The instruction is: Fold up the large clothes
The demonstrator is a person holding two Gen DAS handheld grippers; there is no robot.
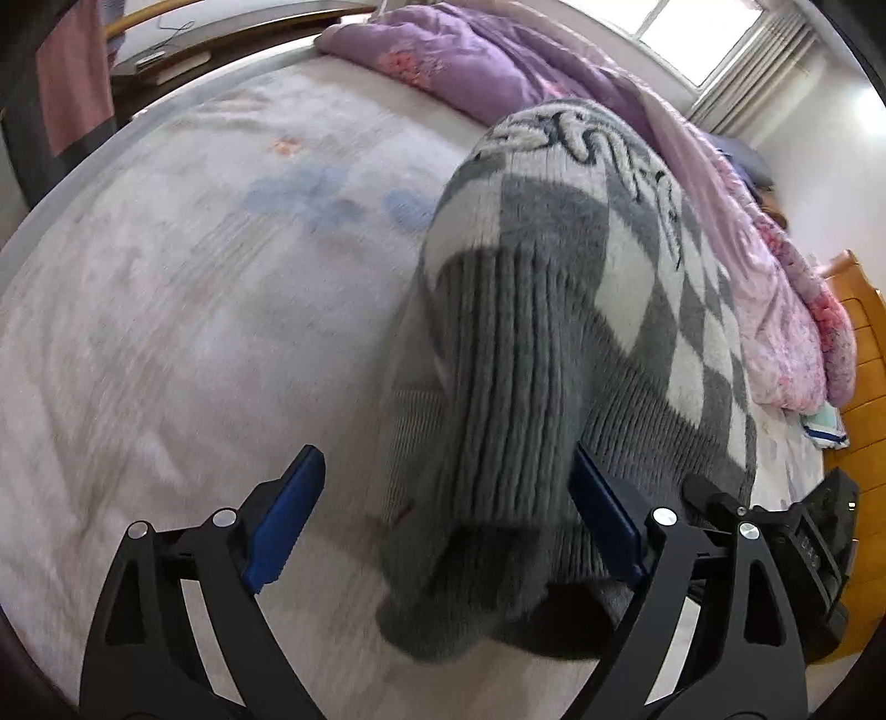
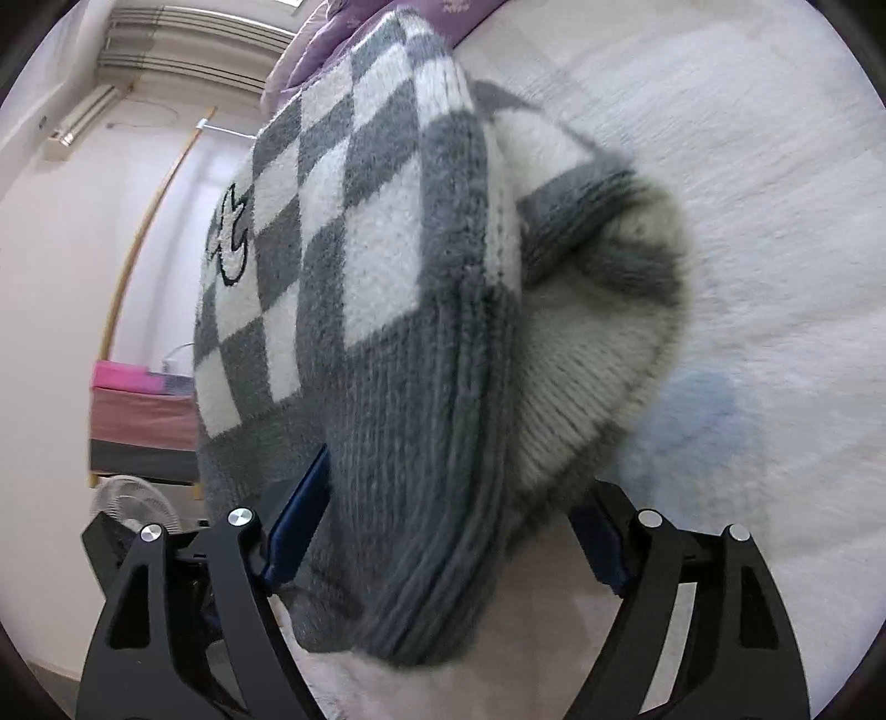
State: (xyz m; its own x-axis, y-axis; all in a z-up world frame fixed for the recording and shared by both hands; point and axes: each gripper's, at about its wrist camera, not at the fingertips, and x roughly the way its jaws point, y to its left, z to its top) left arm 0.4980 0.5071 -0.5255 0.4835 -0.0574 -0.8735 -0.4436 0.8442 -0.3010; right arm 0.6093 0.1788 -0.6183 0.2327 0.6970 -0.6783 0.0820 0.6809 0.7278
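Observation:
A grey and white checked knit sweater with a ribbed grey hem lies folded over on the pale bed sheet. My left gripper stands open around the hem. The cloth rests against the right blue pad, and the left pad is apart from it. In the right wrist view the same sweater bulges up between the jaws of my right gripper, which is also open. Its left pad touches the ribbed edge. Its right pad is partly hidden behind the cloth.
A purple floral quilt is heaped along the far side of the bed, under a window. Wooden furniture stands at the right edge. Beyond the bed are a floor fan and a pink box.

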